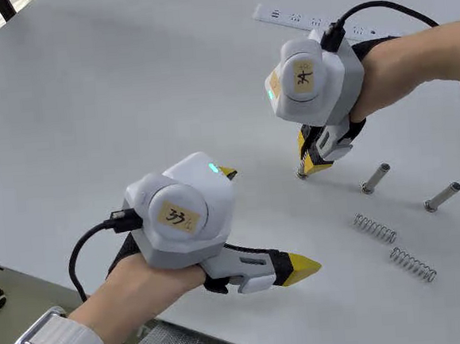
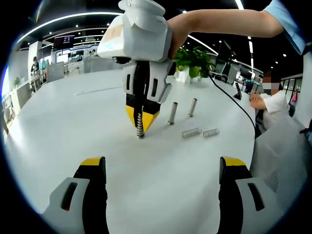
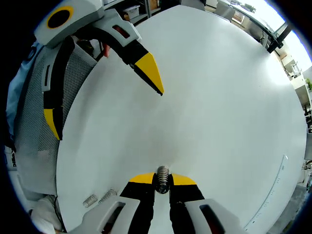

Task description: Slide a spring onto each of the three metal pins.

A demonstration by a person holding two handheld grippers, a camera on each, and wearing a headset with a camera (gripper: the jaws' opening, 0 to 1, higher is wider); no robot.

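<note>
The right gripper (image 1: pixel 313 168) points down at the table (image 1: pixel 129 108), its jaws nearly closed on a spring (image 2: pixel 140 126). The spring stands upright between the yellow tips, with its lower end at the tabletop. Whether a pin runs inside the coil I cannot tell. In the right gripper view the spring's top end (image 3: pixel 162 173) shows between the tips.

Just right of it two metal pins (image 1: pixel 375 178) (image 1: pixel 443 197) stand bare, a little apart. Nearer than these, two loose springs (image 1: pixel 375 229) (image 1: pixel 413 264) lie flat on the table.

The left gripper (image 1: pixel 266 221) hovers at the near left, well apart from the pins, its jaws spread wide and holding nothing.

A white power strip (image 1: pixel 281 14) lies at the far edge.
</note>
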